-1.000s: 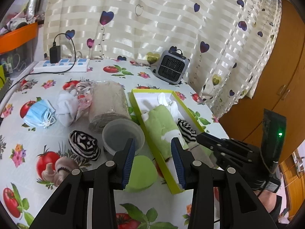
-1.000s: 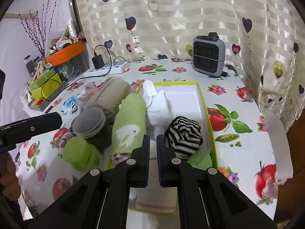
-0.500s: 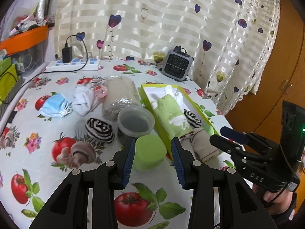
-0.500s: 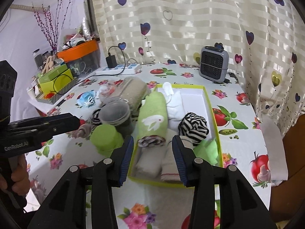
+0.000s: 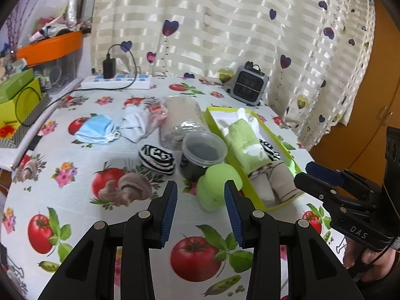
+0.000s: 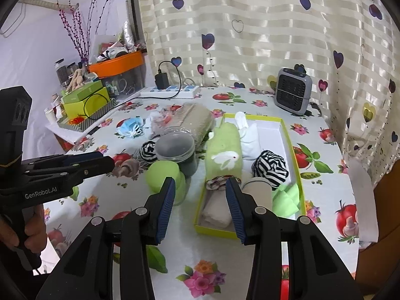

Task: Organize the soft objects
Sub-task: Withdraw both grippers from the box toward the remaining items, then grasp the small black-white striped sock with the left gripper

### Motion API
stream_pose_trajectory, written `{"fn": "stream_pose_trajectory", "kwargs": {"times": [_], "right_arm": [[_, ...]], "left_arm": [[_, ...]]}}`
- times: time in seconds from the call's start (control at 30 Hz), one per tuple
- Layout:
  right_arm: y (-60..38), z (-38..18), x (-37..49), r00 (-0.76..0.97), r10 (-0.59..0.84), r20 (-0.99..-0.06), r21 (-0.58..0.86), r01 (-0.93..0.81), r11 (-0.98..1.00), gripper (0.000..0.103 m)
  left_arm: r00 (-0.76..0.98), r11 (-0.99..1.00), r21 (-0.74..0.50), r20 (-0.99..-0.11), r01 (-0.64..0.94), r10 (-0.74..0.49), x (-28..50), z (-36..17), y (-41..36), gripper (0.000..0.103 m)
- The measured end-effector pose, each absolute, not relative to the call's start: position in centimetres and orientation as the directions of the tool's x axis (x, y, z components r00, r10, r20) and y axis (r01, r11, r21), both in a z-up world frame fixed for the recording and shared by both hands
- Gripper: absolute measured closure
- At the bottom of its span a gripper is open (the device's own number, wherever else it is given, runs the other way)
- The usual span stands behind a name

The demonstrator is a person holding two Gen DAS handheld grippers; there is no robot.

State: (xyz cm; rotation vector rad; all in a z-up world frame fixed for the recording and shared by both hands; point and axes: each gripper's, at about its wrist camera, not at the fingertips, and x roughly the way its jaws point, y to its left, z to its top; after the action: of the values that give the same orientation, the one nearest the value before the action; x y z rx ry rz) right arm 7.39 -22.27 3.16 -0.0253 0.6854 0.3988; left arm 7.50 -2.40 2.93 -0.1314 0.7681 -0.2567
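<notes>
both grippers wide and empty, soft things wait on the table

the striped sock roll (image 5: pixel 157 159) lies on the table (image 5: pixel 75 200), ahead of the left gripper (image 5: pixel 200 201) and a bit to its left. its long side runs across the view, from left to right. the left gripper is nearer to it than the right gripper (image 6: pixel 198 200) is. a blue face mask (image 5: pixel 96 133) and a white cloth (image 5: pixel 136 125) lie farther back on the same side.

the green box (image 6: pixel 292 150) sits in front of the right gripper. it already holds a green towel roll (image 6: pixel 225 155), another striped roll (image 6: pixel 271 166) and some beige rolls.

the left gripper is spread wide. it holds nothing and touches nothing. a green round thing (image 5: pixel 217 187) sits on the table just past its tips.

the right gripper is spread wide too, with nothing in it. i think the left one should go for the striped sock roll next.
</notes>
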Motion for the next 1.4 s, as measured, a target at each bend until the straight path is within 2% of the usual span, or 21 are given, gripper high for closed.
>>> {"fn": "stream_pose_trajectory", "kwargs": {"times": [0.83, 1.4], "right_arm": [[-18.1, 3.3, 7.3, 0.657, 0.422, -0.625, 0.1, -0.468, 0.878, 0.06], [-17.6, 2.7, 9.1, 0.65, 0.413, -0.638, 0.103, -0.459, 0.882, 0.06]], "left_arm": [[0.694, 0.969, -0.233, -0.683, 0.087, -0.227, 7.6, 1.8, 1.7, 0.065], [0.632, 0.95, -0.304, -0.724, 0.065, -0.275, 14.0, -1.7, 2.3, 0.065]]}}
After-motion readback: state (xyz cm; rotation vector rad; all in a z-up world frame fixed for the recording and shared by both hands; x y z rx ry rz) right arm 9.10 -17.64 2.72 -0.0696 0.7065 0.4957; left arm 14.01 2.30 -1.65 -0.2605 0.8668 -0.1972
